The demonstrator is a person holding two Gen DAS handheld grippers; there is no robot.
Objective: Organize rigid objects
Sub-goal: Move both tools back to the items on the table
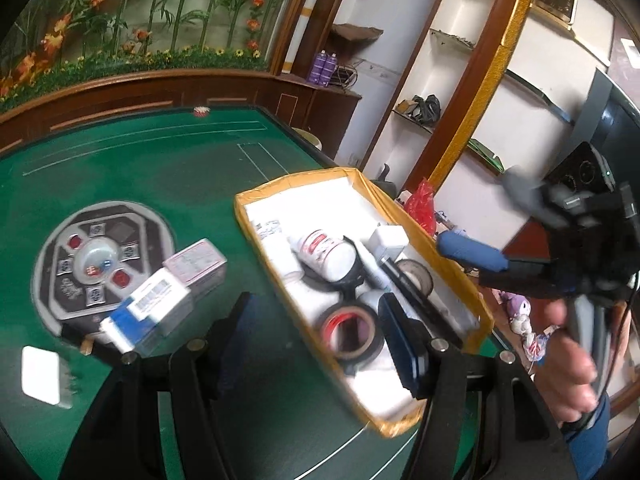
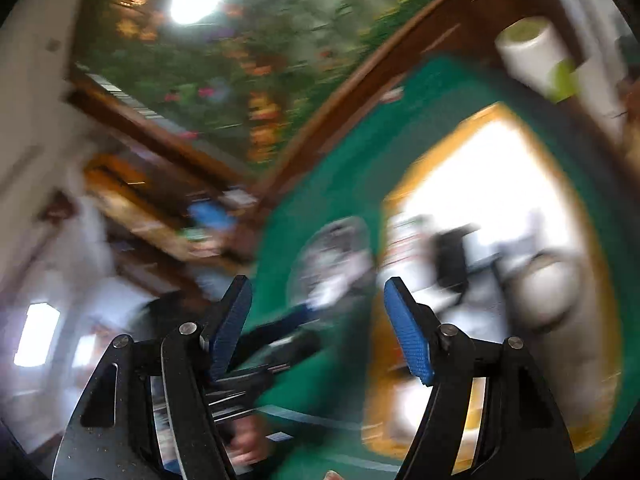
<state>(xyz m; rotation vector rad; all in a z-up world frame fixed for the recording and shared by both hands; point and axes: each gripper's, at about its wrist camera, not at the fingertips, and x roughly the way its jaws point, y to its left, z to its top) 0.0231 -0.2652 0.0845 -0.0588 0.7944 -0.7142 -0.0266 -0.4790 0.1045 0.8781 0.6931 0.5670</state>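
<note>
In the left wrist view, a white card [image 1: 40,376] lies at the lower left on the green table [image 1: 160,160]. Right of it, centre-left, sits a round grey panel [image 1: 80,264] with a dish in its middle. Two boxes rest on the panel's right edge: a blue-and-white box [image 1: 148,312] with a barcode label, and touching it above right a pale pink box [image 1: 198,266]. At the bottom centre the left gripper [image 1: 320,328] stands released, its dark blue pads apart with nothing between them; the right pad [image 1: 400,344] shows in front of the tray.

Right of centre is the tray [image 1: 452,256], a yellow-rimmed box with a white lining, set at a slant on the table. In it lie a white bottle [image 1: 328,256] with red print, on its side; below that a tape roll [image 1: 348,332] with a red-and-white core; a white block [image 1: 388,242] near the right wall; a second, grey tape roll [image 1: 416,276]; and a dark pen-like stick running across them.

At the far right the right gripper [image 1: 472,252] hangs just beyond the tray's right rim, held in a hand [image 1: 572,356]; one blue pad is seen and it carries nothing.

The right wrist view is heavily blurred. Its blue pads [image 2: 412,340] stand wide apart and empty, so the right gripper [image 2: 320,332] is released. The green table [image 2: 328,200] and the yellow tray [image 2: 592,240] fill the right half of that frame.
</note>
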